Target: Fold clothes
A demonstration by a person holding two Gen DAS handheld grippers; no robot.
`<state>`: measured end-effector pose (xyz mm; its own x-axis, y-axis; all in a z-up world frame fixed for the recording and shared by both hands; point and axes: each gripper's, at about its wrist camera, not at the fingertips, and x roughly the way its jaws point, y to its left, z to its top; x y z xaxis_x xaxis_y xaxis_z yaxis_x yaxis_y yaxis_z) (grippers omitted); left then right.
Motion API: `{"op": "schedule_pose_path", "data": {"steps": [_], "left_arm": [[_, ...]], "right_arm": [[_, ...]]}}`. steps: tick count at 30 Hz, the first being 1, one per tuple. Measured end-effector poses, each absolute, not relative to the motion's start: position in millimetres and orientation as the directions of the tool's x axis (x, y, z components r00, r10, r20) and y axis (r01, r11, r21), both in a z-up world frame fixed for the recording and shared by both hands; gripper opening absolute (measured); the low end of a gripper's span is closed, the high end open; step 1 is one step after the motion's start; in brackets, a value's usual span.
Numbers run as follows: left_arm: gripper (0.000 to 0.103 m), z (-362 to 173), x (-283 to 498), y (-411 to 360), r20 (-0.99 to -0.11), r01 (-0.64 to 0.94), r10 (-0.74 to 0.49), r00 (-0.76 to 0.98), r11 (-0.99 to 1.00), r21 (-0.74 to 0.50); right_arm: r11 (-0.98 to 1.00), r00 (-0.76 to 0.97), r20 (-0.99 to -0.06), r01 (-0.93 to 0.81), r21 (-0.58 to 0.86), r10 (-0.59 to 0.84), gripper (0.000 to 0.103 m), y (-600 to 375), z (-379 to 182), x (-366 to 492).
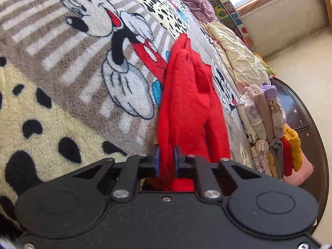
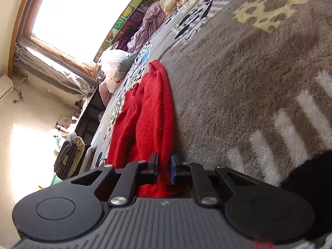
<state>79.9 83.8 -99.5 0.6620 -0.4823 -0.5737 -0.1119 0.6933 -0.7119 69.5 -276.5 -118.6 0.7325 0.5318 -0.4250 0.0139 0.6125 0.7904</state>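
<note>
The left tool (image 1: 167, 157) and right tool (image 2: 164, 166) each pinch an edge of the red sweater (image 1: 186, 103), fingers closed on the knit; it hangs bunched over the cartoon blanket (image 1: 72, 72), seemingly held taut for folding.

The left gripper (image 1: 167, 159) fills the bottom of its own wrist view, its two blue-padded fingers (image 1: 156, 159) pointing toward 12 o'clock and drawn close together, pinching a fold of the red sweater (image 1: 182, 108) between them; the right gripper (image 2: 165, 169) sits likewise at 6 o'clock in its view, fingers (image 2: 175, 171) aimed toward 12 o'clock, jaws narrowed and clamped on the same red sweater's edge; both bodies are black, linkages folded inward.
</note>
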Motion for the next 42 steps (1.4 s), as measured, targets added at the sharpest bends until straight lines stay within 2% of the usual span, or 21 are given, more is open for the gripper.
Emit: {"op": "schedule_pose_path", "data": {"steps": [3,4,6,8,10,13,16,19,29,33,38,42], "left_arm": [[0.027,-102.0,86.8,87.7,-0.578,-0.092,-0.503,0.643,0.699,-0.709],[0.038,-91.0,84.3,87.2,-0.580,-0.055,-0.479,0.659,0.738,-0.672],[0.054,-69.4,78.2,83.5,-0.579,0.039,-0.436,0.689,0.820,-0.571],[0.056,-49.3,67.0,67.4,-0.574,0.219,-0.408,0.710,0.903,-0.371],[0.059,-34.1,54.4,50.3,-0.567,0.377,-0.381,0.731,0.917,-0.130],[0.059,-44.1,29.0,21.4,-0.580,0.544,-0.320,0.749,0.797,0.264],[0.059,-71.2,17.2,14.8,-0.592,0.592,-0.272,0.759,0.666,0.453],[0.059,-98.4,5.4,8.3,-0.593,0.614,-0.224,0.773,0.496,0.613],[0.059,-119.4,4.8,0.1,-0.479,0.526,-0.218,0.851,0.340,0.780],[0.058,-124.0,-5.0,6.3,-0.446,0.498,-0.239,0.862,0.237,0.834],[0.058,-124.3,-0.3,4.3,-0.394,0.456,-0.263,0.881,0.245,0.856],[0.042,-124.6,3.3,2.7,-0.351,0.422,-0.281,0.893,0.252,0.871]], "right_arm": [[0.667,0.693,-0.477,-0.008,0.745,0.541,0.022,-274.6,-113.8,76.1],[0.676,0.698,-0.474,-0.020,0.737,0.537,0.026,-276.0,-108.5,75.5],[0.736,0.727,-0.467,-0.078,0.673,0.504,0.026,-277.8,-88.6,65.8],[0.828,0.745,-0.471,-0.193,0.526,0.473,0.026,-271.3,-65.5,54.6],[0.897,0.749,-0.497,-0.332,0.292,0.438,0.030,-252.7,-47.9,42.4],[0.873,0.744,-0.555,-0.485,-0.062,0.374,0.048,-222.5,-47.4,19.5],[0.776,0.748,-0.598,-0.547,-0.313,0.286,0.048,-201.6,-62.4,-1.0],[0.701,0.757,-0.613,-0.563,-0.437,0.226,0.048,-187.6,-77.4,-11.9],[0.562,0.842,-0.504,-0.515,-0.647,0.192,0.051,-162.9,-97.0,-14.0],[0.544,0.846,-0.498,-0.513,-0.664,0.190,0.051,-169.1,-99.4,-23.6],[0.502,0.864,-0.459,-0.496,-0.708,0.207,0.051,-163.8,-108.7,-23.5],[0.488,0.888,-0.399,-0.458,-0.743,0.227,0.051,-162.3,-109.7,-24.1]]}}
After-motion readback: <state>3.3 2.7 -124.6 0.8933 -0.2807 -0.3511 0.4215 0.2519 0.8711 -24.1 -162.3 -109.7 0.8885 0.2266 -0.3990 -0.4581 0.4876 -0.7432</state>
